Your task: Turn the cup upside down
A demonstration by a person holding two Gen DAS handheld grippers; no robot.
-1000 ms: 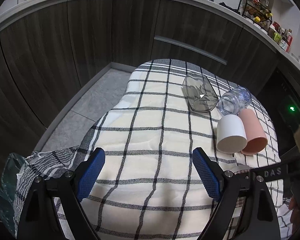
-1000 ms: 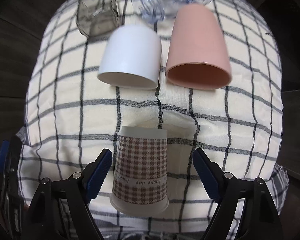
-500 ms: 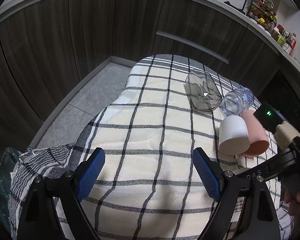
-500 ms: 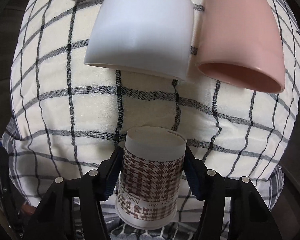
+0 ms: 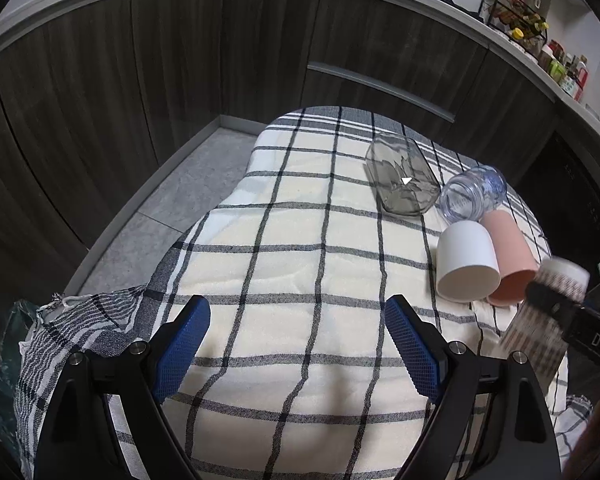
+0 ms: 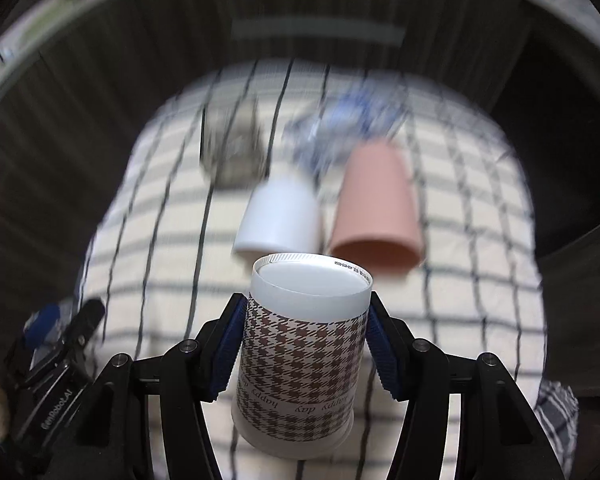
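My right gripper (image 6: 306,340) is shut on a houndstooth paper cup (image 6: 300,352), base pointing away from me, held above the checked cloth (image 6: 480,280). The cup also shows blurred at the right edge of the left wrist view (image 5: 540,328), tilted, with the right gripper's finger across it. My left gripper (image 5: 296,344) is open and empty, low over the near part of the cloth (image 5: 280,272).
A white cup (image 5: 466,264), a pink cup (image 5: 508,264), a clear jar (image 5: 470,198) and a grey glass (image 5: 400,186) lie on their sides at the cloth's far right. Dark cabinets (image 5: 140,80) stand behind. The floor (image 5: 160,220) lies left.
My right gripper closed on the paper cup, lifted it off the cloth and tipped upward. The left gripper barely moved.
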